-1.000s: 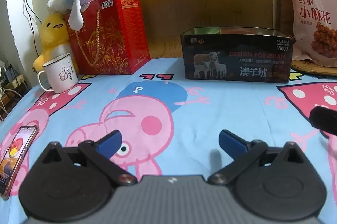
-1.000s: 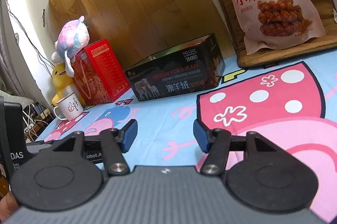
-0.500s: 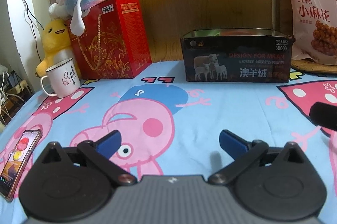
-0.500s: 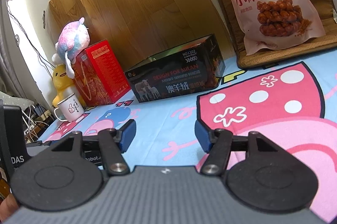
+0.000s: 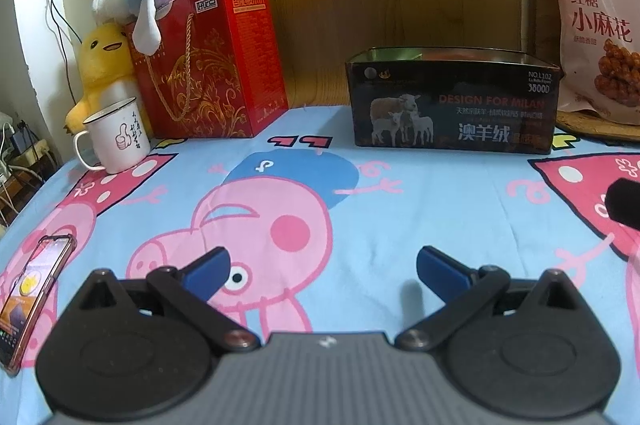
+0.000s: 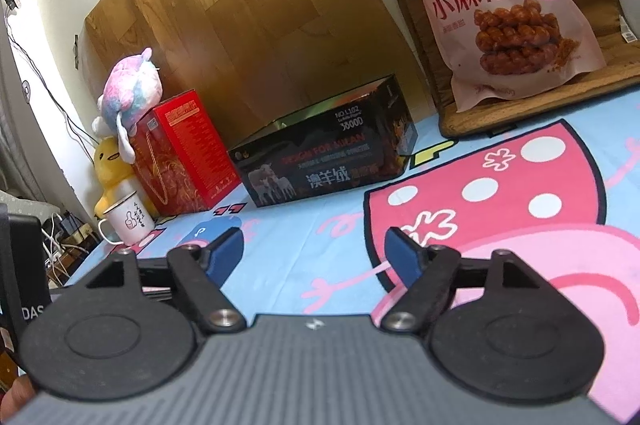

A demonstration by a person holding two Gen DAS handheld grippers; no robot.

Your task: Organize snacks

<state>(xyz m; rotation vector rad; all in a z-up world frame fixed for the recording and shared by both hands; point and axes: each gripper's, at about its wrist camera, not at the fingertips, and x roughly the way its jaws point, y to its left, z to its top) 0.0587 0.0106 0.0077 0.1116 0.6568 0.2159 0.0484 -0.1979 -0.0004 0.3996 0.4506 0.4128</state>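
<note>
Left gripper point(image 5: 322, 267): fingers spread, nothing between, low over cartoon sheet point(image 5: 420, 201). Dark open box point(image 5: 452, 105) stands well ahead, slightly right. Right gripper point(image 6: 314, 255): fingers spread, empty. Pink snack bag point(image 6: 500, 5) leans upright far ahead-right, on wooden board point(image 6: 520, 105).

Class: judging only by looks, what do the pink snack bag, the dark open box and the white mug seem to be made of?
Snack bag: thin plastic film, glossy and crinkled. Dark open box: probably printed cardboard, maybe tin; slight sheen, sharp edges. White mug: likely enamelled metal, given its thin dark rim.
</note>
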